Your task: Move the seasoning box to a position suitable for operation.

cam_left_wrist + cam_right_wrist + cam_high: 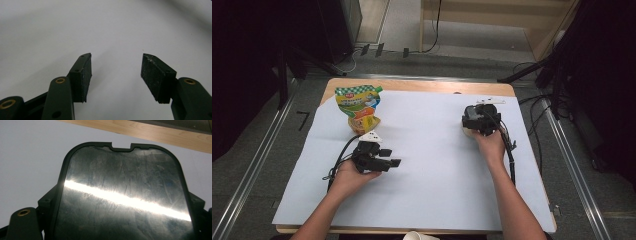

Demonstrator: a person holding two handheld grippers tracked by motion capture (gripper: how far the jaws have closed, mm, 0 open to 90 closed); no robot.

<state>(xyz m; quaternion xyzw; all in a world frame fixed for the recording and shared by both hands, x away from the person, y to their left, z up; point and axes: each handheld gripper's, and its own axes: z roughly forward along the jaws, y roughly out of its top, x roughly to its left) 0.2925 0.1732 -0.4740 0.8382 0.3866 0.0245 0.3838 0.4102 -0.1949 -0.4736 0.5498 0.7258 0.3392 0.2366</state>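
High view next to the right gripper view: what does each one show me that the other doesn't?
From above: both forearms, the left tongs standing open over the white sheet, a green and white pouch with a yellow packet in front of it, and a paper cup at the near edge. Up close: a dark shiny slab with a notched rim and a streak of glare, clamped at its sides. Both share the sheet, the wooden table edge and the right tongs.

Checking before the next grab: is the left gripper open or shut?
Open. The left gripper has its two black fingers standing well apart, with bare white table covering between them and nothing held.
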